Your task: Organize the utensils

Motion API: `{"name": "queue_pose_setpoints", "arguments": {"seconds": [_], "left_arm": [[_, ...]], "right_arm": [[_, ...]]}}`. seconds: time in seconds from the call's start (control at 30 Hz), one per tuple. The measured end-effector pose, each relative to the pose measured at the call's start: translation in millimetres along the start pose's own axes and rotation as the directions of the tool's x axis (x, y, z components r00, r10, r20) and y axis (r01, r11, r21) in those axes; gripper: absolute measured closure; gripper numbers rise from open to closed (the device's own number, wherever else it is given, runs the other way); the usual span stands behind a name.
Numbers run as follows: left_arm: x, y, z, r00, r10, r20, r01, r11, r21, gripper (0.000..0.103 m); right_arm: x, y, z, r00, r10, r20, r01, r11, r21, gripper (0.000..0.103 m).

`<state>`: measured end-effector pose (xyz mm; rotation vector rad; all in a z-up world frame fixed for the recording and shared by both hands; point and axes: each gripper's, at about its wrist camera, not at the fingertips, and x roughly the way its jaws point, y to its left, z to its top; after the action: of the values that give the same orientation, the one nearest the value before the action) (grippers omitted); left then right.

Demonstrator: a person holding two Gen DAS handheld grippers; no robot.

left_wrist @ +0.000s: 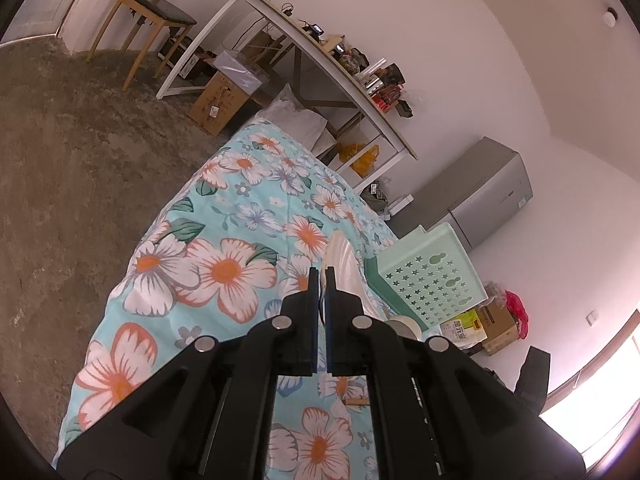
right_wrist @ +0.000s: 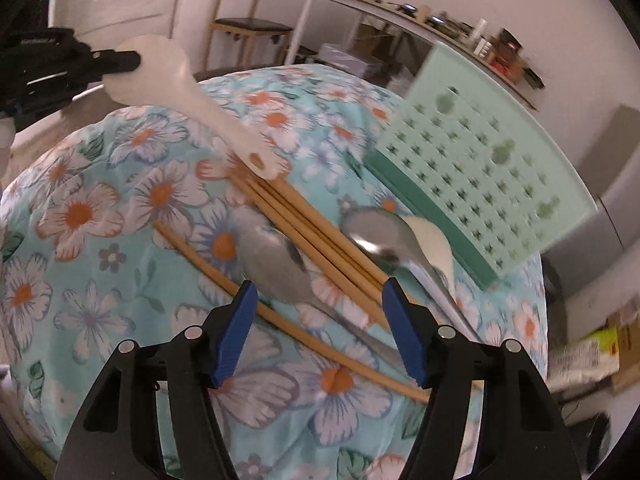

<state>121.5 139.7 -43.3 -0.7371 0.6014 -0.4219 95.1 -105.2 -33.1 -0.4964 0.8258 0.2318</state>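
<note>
While the left tongs (right_wrist: 134, 60) stand clamped on a white plastic spoon (right_wrist: 176, 76) raised above the floral-covered table (right_wrist: 92, 208), the right tongs (right_wrist: 316, 292) gape empty over chopsticks (right_wrist: 320, 232) and two metal spoons (right_wrist: 280, 268), beside a green basket (right_wrist: 480, 152).

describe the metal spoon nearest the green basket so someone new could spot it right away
Start at the floral cloth and find the perforated green basket at its right side. Beside the basket's dark green edge lie wooden chopsticks with a metal spoon on either side. The one wanted is the shinier spoon on the basket side, its bowl against a white spoon; the duller spoon lies left of the chopsticks.
</note>
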Motion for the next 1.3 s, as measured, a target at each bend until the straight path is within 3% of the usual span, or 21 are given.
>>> {"name": "queue_pose_setpoints", "arguments": {"seconds": [0.17,0.3,0.43,0.8,0.87,0.93,1.1,1.3], "left_arm": [[0,2,0,1.0,0.004,0.0,-0.004,1.0,-0.005,0.101],[1,4,0,1.0,0.006,0.0,-0.006,1.0,-0.009,0.101],[0,5,0,1.0,0.008,0.002,-0.008,1.0,-0.007,0.101],[-1,6,3,1.0,0.013,-0.007,-0.013,1.0,-0.012,0.101],[-2,5,4,1.0,0.021,-0.006,-0.021,1.0,0.002,0.101],[-4,0,8,0.999,0.033,-0.001,-0.033,0.999,0.021,0.101],[-14,-16,17,0.998,0.063,0.024,-0.064,0.995,0.071,0.101],[-31,-46,26,0.992,0.081,0.092,-0.092,0.989,0.117,0.101]], "right_arm": [[3,17,13,0.998,0.064,0.009,-0.064,0.997,-0.044,0.039],[7,21,19,1.0,0.027,0.015,-0.027,0.999,-0.041,0.041],[14,15,20,0.999,-0.029,-0.032,0.029,1.0,-0.009,0.054],[30,18,27,0.997,-0.047,-0.056,0.047,0.999,0.005,0.061],[29,19,28,0.998,-0.031,-0.058,0.032,1.0,0.001,0.071],[26,17,29,0.998,-0.019,-0.056,0.02,1.0,0.014,0.095],[13,-10,29,0.997,0.068,-0.035,-0.062,0.987,0.147,0.096],[-34,-71,33,0.981,0.159,0.106,-0.186,0.924,0.335,0.098]]}}
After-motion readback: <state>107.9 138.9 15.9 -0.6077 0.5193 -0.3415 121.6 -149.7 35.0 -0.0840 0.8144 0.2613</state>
